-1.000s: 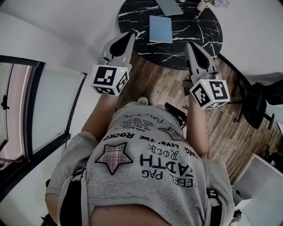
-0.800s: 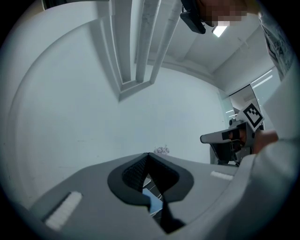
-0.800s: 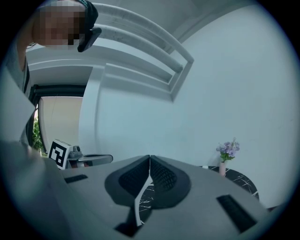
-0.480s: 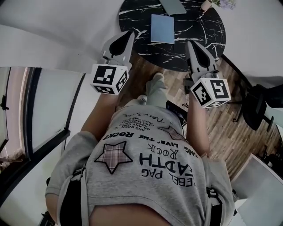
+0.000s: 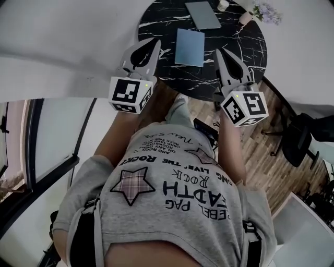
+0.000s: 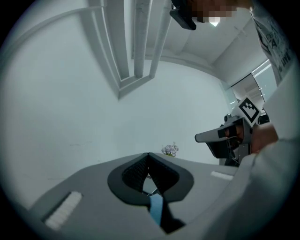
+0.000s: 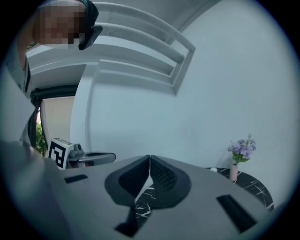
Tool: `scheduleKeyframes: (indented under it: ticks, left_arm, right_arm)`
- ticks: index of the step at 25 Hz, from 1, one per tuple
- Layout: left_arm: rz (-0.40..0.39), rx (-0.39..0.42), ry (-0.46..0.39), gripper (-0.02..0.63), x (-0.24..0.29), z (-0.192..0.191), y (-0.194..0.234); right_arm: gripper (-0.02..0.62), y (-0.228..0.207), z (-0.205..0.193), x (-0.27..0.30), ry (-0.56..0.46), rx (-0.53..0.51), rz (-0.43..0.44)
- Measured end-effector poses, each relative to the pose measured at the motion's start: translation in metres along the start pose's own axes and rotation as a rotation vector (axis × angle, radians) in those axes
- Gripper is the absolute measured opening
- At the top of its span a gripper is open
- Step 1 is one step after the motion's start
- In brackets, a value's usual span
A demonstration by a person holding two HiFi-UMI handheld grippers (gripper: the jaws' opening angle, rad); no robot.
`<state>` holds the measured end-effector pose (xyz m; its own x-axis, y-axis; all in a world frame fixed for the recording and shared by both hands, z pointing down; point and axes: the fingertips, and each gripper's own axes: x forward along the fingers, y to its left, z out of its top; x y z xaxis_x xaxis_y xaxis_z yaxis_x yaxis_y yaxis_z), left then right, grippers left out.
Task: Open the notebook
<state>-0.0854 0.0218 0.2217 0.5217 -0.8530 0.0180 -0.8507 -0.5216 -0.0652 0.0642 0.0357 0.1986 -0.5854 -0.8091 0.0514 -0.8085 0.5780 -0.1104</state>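
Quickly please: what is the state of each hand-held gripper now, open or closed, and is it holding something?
Left hand-held gripper: closed, jaws together, holding nothing.
Right hand-held gripper: closed, jaws together, holding nothing.

1. Light-blue flat rectangular notebook (image 5: 189, 47) lies on round black marble table (image 5: 156, 21), approx mid.
2. Grey flat rectangular slab (image 5: 202, 14): on table, 1 o'clock of ntbk, just beside.
3. Small pink vase w/ flowers (image 5: 245, 18): 2 o'clock, nr rim.
4. L gripper (image 5: 155, 41) at 9 o'clock of ntbk, R gripper (image 5: 219, 51) at 3 o'clock; both apart from it.
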Motion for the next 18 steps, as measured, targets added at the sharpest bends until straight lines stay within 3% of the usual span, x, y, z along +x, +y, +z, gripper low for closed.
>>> scheduleKeyframes:
  ticks: [7, 18]
  left_arm:
    - [0.047, -0.05, 0.005, 0.009, 0.043, -0.009, 0.017]
    - [0.116, -0.064, -0.004, 0.009, 0.103, -0.02, 0.042]
  right_arm:
    - [0.014, -0.034, -0.003, 0.036, 0.028, 0.008, 0.044]
    - [0.014, -0.086, -0.007, 0.079, 0.046, 0.015, 0.084]
